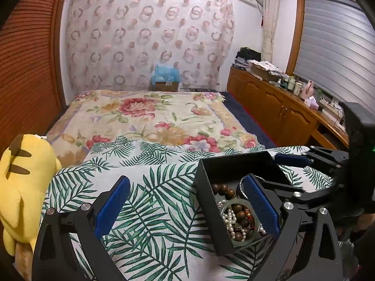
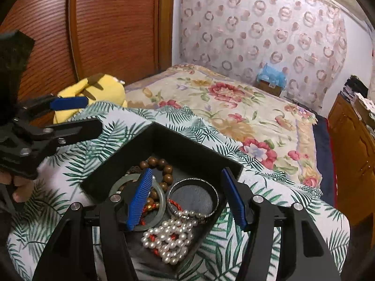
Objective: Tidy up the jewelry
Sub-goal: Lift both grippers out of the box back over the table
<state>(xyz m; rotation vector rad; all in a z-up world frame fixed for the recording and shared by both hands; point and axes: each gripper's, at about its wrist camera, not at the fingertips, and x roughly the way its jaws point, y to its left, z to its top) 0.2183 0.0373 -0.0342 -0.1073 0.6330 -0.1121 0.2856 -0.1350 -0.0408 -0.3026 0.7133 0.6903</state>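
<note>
Bedroom with a bed (image 1: 150,117) under a floral cover; nearer the cameras a palm-leaf cloth (image 1: 145,201) carries an open black box (image 2: 164,145). Inside the box lie brown wooden beads (image 2: 161,164), a pale green bangle (image 2: 159,208), a silver bangle (image 2: 194,196) and a pearl strand (image 2: 168,238), with a red cord threaded among them. Right tool (image 2: 185,199) is open, its left finger down inside the box touching the green bangle and its right finger at the box's outer wall. Left tool (image 1: 187,208) is open too, one finger just inside the box over the jewelry, the other well apart from the box above the cloth. Beyond the box's left side a yellow plush (image 1: 21,182) rests at the cloth's edge
</note>
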